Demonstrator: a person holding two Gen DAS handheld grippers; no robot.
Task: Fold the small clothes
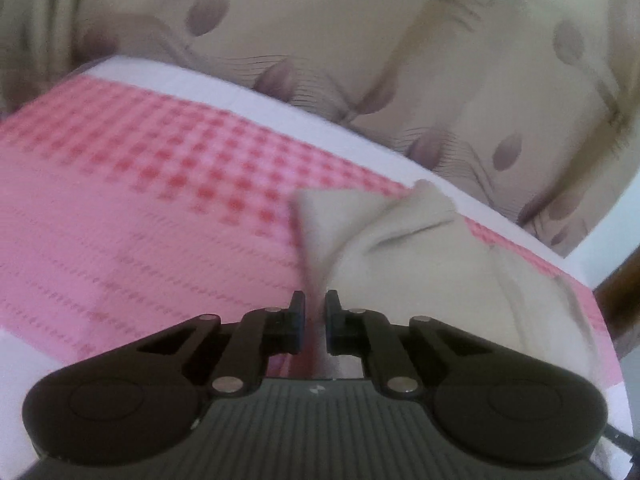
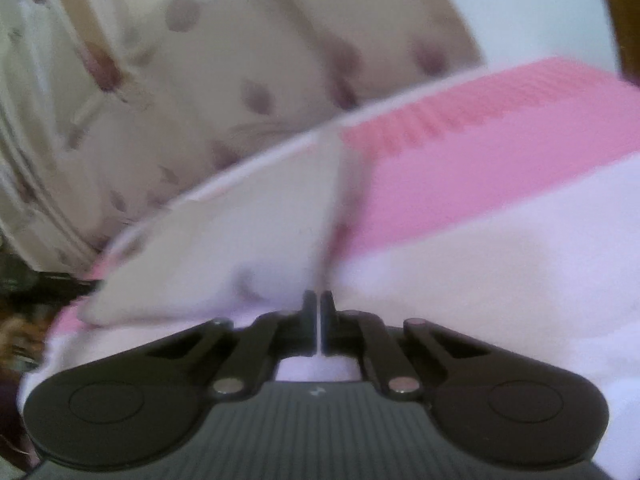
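A broad pink bedcover [image 1: 132, 184], red-checked along its far band and finely striped nearer the camera, with a plain white border at the edge, fills most of both views and carries everything else. Behind it hangs a beige curtain [image 1: 360, 40] printed with dull purple leaf shapes and thin dark line sprays; in the right wrist view the same curtain is smeared by blur. A strip of dark brown wood [image 1: 618, 292] shows at the right edge of the left wrist view, beyond the cover's edge.

The small cream-beige cloth garment [image 1: 400, 248] lies on the bedcover near its far border, to the right of centre in the left wrist view. It is creased, and one edge is drawn up into a raised ridge that runs down toward the camera. In the right wrist view it appears as a pale flat panel [image 2: 240, 240] with a similar lifted fold along its right side.

The black left gripper [image 1: 314, 312] has its jaws drawn close, a narrow gap left between them, and the garment's raised edge is pinched there. The black right gripper [image 2: 319, 312] has its jaws pressed almost together, with a thin sliver of the pale cloth clamped between them.
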